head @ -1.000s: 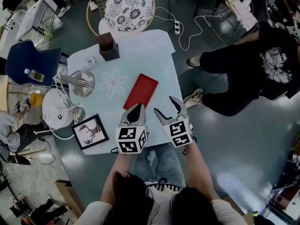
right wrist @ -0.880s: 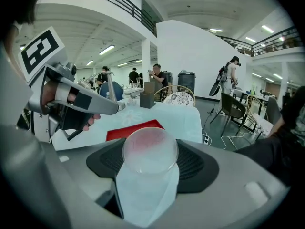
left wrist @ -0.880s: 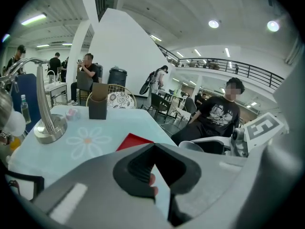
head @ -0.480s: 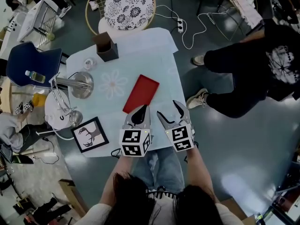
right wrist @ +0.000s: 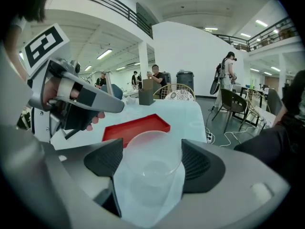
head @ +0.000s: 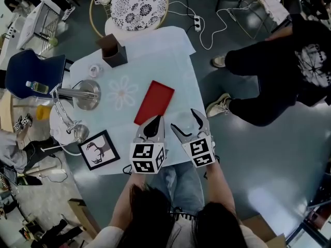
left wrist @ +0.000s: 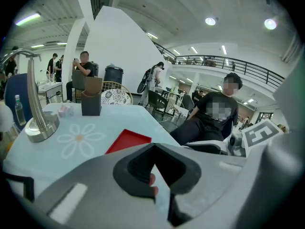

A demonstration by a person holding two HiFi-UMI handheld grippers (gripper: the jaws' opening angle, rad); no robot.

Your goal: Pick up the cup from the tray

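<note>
A clear plastic cup [right wrist: 151, 154] sits between the pads of my right gripper [right wrist: 150, 161], which is shut on its sides. In the head view the cup [head: 182, 122] is a faint disc between the right gripper's [head: 183, 124] jaws, near the table's front edge. The red tray [head: 155, 101] lies empty on the pale table, just beyond both grippers; it also shows as a red tray [right wrist: 136, 127] behind the cup. My left gripper [head: 153, 122] hovers beside the right one with its jaws shut on nothing. The tray [left wrist: 127, 140] shows past the left gripper [left wrist: 153, 151].
On the table's left stand a metal lamp base [head: 88, 93], a brown box [head: 114, 50] and a framed picture [head: 98, 148]. A patterned wicker chair [head: 137, 1] is at the far side. A person in black [head: 269, 81] sits to the right. Cables cross the floor.
Both grippers have stayed near the table's front edge, drifting only slightly. The cup shows more plainly between the right jaws now.
</note>
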